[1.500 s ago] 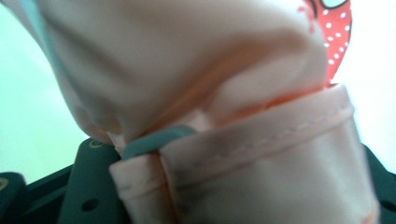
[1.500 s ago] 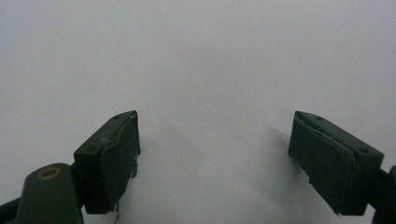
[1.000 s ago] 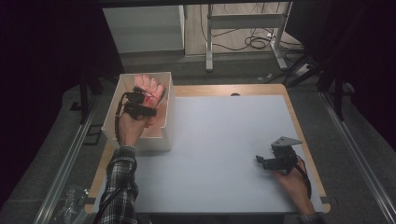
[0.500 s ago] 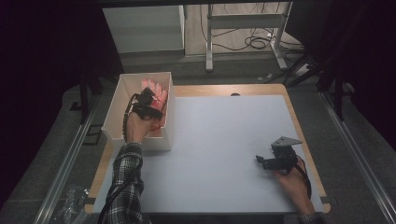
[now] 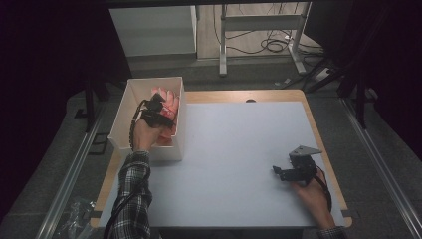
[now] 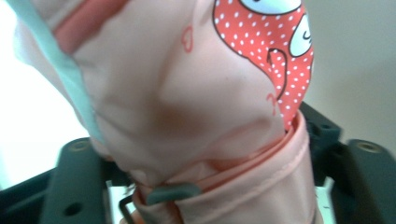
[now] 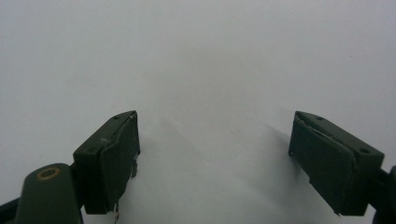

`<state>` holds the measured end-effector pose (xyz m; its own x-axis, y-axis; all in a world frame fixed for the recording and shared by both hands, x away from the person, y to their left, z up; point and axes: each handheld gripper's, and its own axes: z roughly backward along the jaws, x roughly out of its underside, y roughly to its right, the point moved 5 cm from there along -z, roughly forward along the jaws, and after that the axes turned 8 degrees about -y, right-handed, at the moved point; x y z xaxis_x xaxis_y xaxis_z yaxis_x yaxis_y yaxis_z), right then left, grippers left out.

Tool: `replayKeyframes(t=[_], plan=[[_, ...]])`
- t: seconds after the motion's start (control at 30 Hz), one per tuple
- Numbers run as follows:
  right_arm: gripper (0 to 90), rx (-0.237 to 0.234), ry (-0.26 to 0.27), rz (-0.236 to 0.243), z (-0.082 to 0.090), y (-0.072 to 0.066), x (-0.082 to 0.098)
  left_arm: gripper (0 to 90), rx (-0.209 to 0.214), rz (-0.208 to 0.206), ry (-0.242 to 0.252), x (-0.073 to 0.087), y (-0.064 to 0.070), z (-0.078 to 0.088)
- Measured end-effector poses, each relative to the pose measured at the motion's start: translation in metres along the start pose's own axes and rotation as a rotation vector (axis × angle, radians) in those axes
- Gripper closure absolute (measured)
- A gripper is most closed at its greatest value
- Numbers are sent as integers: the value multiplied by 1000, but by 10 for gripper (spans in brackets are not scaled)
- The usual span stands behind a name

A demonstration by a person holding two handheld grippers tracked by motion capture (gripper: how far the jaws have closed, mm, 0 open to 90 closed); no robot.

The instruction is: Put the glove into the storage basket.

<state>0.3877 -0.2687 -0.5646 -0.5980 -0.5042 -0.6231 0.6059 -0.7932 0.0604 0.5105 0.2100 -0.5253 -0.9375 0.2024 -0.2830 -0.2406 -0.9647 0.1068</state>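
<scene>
Pink garment (image 6: 187, 107) sat bunched in the white box (image 5: 124, 117) at the table's far-left corner, w/ the left gripper (image 5: 158, 110) down in the box on top of it. From the left gripper view the fabric was pale peach-pink, w/ a red white-dotted print patch, a small heart outline, a mint-green edge trim and a coral band; it was pressed right up btwn the black jaws, which had closed on a fold of it. Couldn't make out what kind of garment exactly.

Left hand (image 5: 144, 133) gripped the tool from the near side of the box, plaid sleeve (image 5: 130, 199) running back toward the table's near edge. A black cable looped off the gripper along the wrist.

Box stood on the wooden table (image 5: 268, 95), just beside the left edge of the white mat (image 5: 234, 149) that covered most of the top.

Right gripper (image 5: 278, 172) was well apart, near the mat's right edge, held low in the right hand (image 5: 311, 191), grey three-cornered plate on top. Its jaws stood wide apart w/ nothing btwn them, only bare white mat beneath in the right gripper view.
</scene>
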Motion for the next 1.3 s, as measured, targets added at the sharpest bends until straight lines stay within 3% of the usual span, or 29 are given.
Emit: replayKeyframes(t=[0.13, 0.23, 0.3, 0.43, 0.6, 0.9, 1.3], plan=[[167, 0, 0, -1, 0, 0, 0, 385, 54, 12, -26, 1, 3, 0], [167, 0, 0, -1, 0, 0, 0, 382, 81, -24, -69, 5, 12, 0], [167, 0, 0, 0, 0, 0, 0, 343, 70, -23, -60, 5, 14, 0], [167, 0, 0, 0, 0, 0, 0, 184, 72, -8, -12, 3, 8, 5], [166, 0, 0, 0, 0, 0, 0, 105, 71, 4, 38, 4, 4, 10], [167, 0, 0, 0, 0, 0, 0, 67, 69, 7, 104, 9, -1, 30], [166, 0, 0, 0, 0, 0, 0, 38, 22, -9, 183, 17, -3, 50]])
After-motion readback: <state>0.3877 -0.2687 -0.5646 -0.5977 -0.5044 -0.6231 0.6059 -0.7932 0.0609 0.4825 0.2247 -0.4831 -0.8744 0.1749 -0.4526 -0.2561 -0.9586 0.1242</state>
